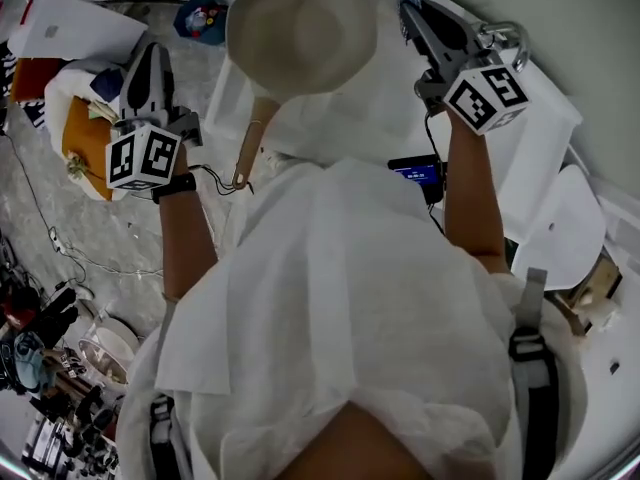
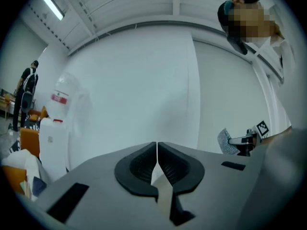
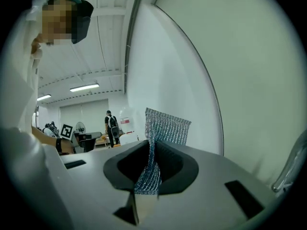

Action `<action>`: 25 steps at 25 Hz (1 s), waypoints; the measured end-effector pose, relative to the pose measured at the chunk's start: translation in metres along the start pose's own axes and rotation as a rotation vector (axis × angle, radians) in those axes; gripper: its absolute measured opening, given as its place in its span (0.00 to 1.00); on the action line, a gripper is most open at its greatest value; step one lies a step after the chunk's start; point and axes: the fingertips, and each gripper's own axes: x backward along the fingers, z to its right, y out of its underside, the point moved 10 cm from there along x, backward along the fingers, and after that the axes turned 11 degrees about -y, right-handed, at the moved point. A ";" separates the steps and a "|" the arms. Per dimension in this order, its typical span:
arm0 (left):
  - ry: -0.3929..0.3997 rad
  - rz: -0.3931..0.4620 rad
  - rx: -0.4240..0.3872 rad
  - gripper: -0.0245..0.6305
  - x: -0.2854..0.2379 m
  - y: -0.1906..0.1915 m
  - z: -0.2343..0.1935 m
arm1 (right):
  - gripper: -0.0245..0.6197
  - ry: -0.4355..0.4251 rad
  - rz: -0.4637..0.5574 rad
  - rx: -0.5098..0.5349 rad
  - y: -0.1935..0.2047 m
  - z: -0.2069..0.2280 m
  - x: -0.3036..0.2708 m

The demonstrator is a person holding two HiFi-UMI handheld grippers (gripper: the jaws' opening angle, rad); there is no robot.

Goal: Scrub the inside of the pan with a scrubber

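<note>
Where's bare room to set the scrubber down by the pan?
Bare white tabletop between the pan and the right gripper, and more to its right. Crowded: the floor at left, with bags and cables.

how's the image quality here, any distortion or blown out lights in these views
Head view: fisheye bend, dark corners, pan evenly lit. Left gripper view: straight lines bow, strip light glares, black rim. Right gripper view: same bulge, scrubber fairly sharp, ceiling lights bright but not blown out.
</note>
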 end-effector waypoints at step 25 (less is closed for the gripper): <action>-0.030 0.042 -0.046 0.07 0.011 -0.013 0.004 | 0.10 0.050 -0.001 0.077 0.002 -0.009 0.003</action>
